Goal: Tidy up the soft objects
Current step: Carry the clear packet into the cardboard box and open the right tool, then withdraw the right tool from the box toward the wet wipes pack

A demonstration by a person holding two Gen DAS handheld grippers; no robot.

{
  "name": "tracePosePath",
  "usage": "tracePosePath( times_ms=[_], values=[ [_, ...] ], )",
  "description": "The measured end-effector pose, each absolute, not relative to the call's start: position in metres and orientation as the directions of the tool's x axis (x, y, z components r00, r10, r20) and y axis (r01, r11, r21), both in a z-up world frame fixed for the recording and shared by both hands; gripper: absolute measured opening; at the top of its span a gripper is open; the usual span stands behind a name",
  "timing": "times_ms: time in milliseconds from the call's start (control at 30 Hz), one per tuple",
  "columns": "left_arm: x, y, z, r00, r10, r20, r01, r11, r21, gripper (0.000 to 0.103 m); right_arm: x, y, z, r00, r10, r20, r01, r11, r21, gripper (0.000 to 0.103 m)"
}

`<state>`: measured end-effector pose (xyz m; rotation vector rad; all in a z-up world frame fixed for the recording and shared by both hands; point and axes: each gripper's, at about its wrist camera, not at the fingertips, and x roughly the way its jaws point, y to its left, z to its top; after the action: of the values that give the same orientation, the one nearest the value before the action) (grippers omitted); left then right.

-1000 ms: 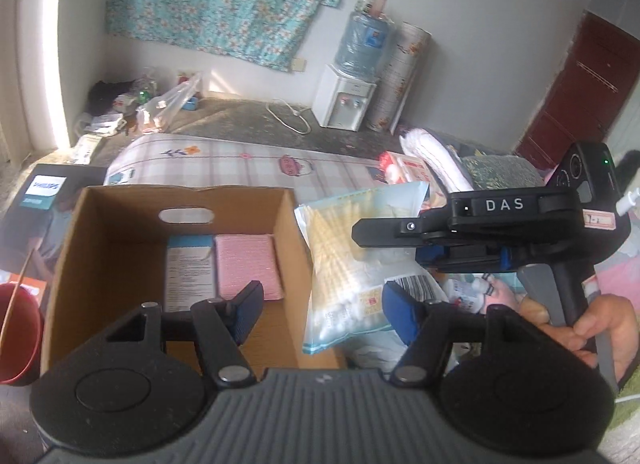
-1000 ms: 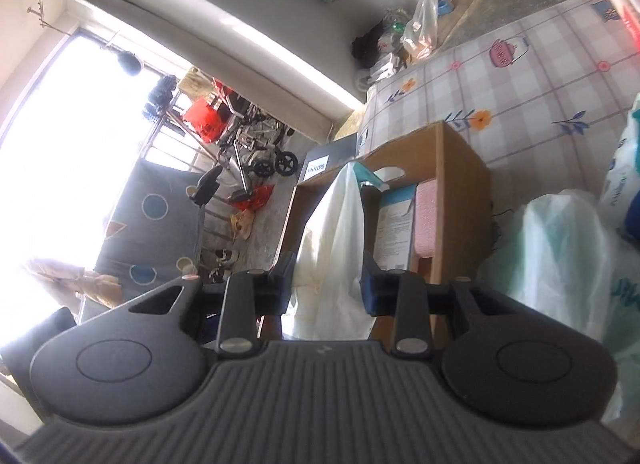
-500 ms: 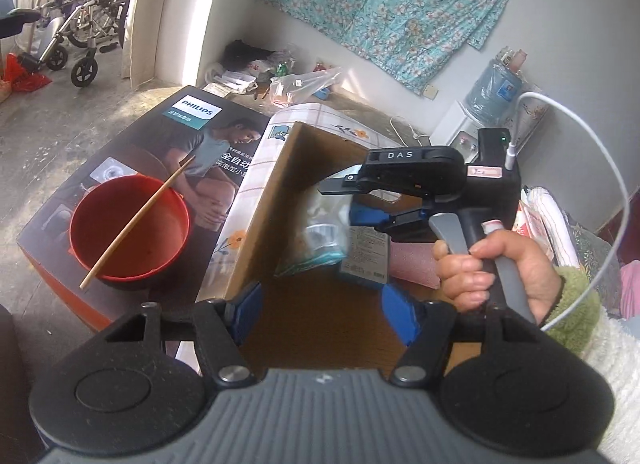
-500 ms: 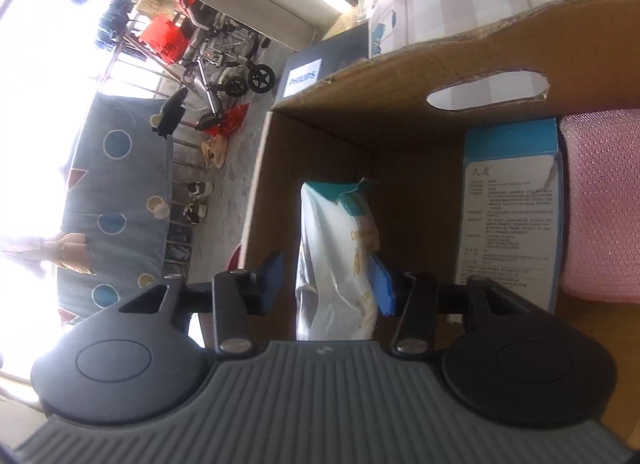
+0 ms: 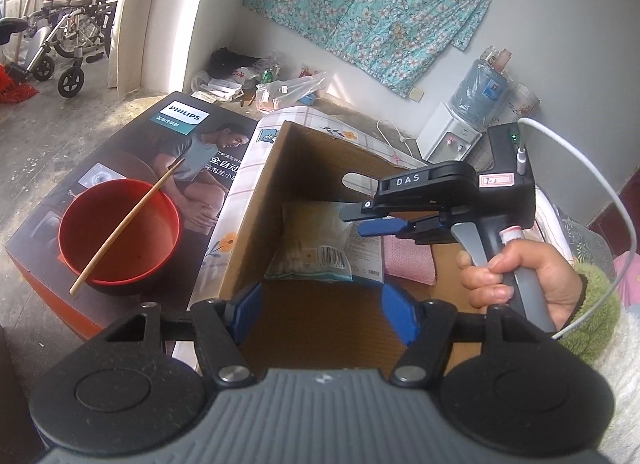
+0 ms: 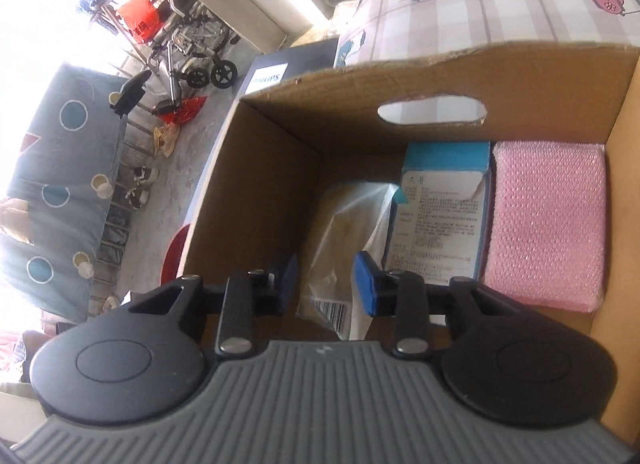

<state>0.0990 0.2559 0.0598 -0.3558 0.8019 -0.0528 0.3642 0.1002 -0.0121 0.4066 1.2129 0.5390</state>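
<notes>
Hovering right gripper (image 6: pixel 325 284) inside brown cardboard box (image 6: pixel 280 168); crinkly clear plastic packet (image 6: pixel 344 232) between just-closing fingers, unpinched; long axis along fingers; left gripper (image 5: pixel 320 316) spread, empty.

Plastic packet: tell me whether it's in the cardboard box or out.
In. The plastic packet lies on the cardboard box floor beside the blue carton.

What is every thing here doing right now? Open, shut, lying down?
Cardboard box: top open, three things inside.
Plastic bag: lying on the box floor, let go.
Blue packet: lying flat.
Pink pad: lying flat beside the packet.
Red bowl: upright, stick resting across it.
Left gripper: open, holding nothing.
Right gripper: jaws have just been closing, not squeezing the bag.
</notes>
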Motion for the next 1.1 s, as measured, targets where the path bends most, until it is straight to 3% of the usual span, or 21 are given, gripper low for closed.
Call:
tracePosePath(
  times_ms=[233,300,567,733,933,1100],
  values=[
    [0.098,0.257,0.057,0.689,-0.181,-0.702,-0.097,0.937,-0.337,0.067,0.36,0.117,-0.042,0.247,0.555,-0.794,-0.154,0.832,0.533,0.022],
    [0.098,0.257,0.056,0.687,-0.18,-0.704,-0.098,0.937,-0.336,0.067,0.36,0.12,-0.043,0.271,0.534,-0.801,-0.155,0.845,0.511,0.016],
    [0.099,0.252,0.052,0.674,-0.175,-0.717,-0.111,0.936,-0.333,0.067,0.368,0.131,-0.056,0.339,0.507,-0.792,-0.17,0.861,0.479,0.016],
    [0.094,0.245,0.057,0.694,-0.16,-0.702,-0.103,0.943,-0.317,0.072,0.363,0.116,-0.04,0.344,0.567,-0.749,-0.181,0.822,0.54,0.019],
    [0.085,0.233,0.072,0.733,-0.134,-0.667,-0.078,0.957,-0.278,0.081,0.328,0.066,0.016,0.422,0.643,-0.639,-0.224,0.757,0.614,0.036],
    [0.079,0.215,0.08,0.75,-0.155,-0.643,-0.026,0.964,-0.263,0.087,0.278,0.005,0.059,0.504,0.681,-0.532,-0.262,0.707,0.657,0.066]
  ],
)
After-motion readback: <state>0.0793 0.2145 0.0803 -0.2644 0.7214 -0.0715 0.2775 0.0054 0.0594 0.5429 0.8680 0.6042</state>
